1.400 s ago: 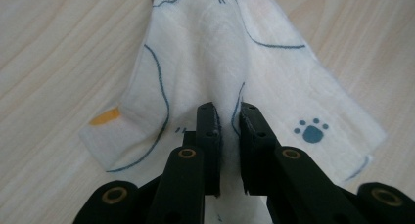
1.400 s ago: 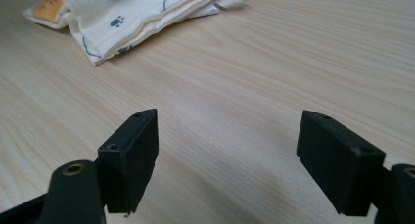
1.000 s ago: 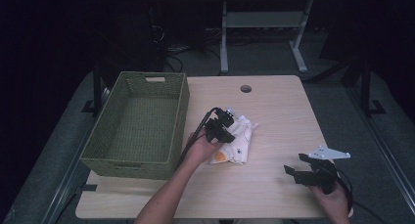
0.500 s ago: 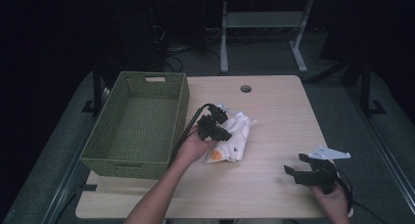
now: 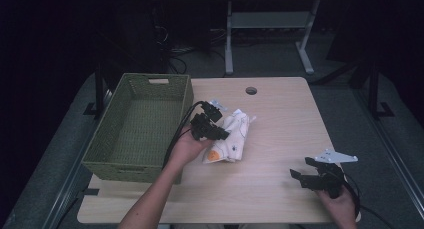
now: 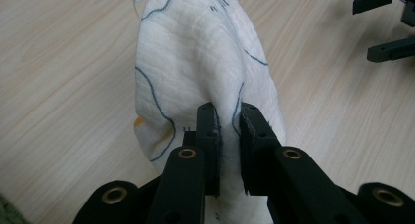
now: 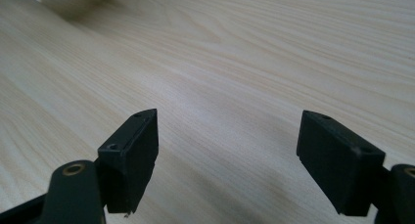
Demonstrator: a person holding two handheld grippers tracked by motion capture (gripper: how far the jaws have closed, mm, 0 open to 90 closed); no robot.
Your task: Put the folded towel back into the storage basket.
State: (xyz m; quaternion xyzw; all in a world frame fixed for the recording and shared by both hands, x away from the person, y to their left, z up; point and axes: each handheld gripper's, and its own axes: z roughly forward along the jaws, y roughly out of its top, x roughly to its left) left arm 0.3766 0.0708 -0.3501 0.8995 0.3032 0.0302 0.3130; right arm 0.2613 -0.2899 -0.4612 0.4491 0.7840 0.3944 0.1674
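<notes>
A white cloth (image 5: 232, 139) with blue lines and orange spots hangs bunched above the table's middle. My left gripper (image 5: 220, 134) is shut on a fold of it. In the left gripper view the cloth (image 6: 195, 62) drapes away from the gripper (image 6: 227, 131), pinched between both black pads. My right gripper (image 5: 302, 169) rests near the table's front right, held in a hand, its jaws standing wide apart. The right gripper view shows that gripper (image 7: 227, 145) over bare wood with nothing between the pads.
A green woven basket (image 5: 185, 96) stands on the table's left side, close to my left hand. A round cable hole (image 5: 251, 90) sits near the far edge. A desk frame and cables stand on the dark floor beyond the table (image 5: 280, 114).
My left gripper has lifted the cloth and carried it left, toward the basket. The cloth now hangs higher and more bunched. The right gripper has stayed put.
</notes>
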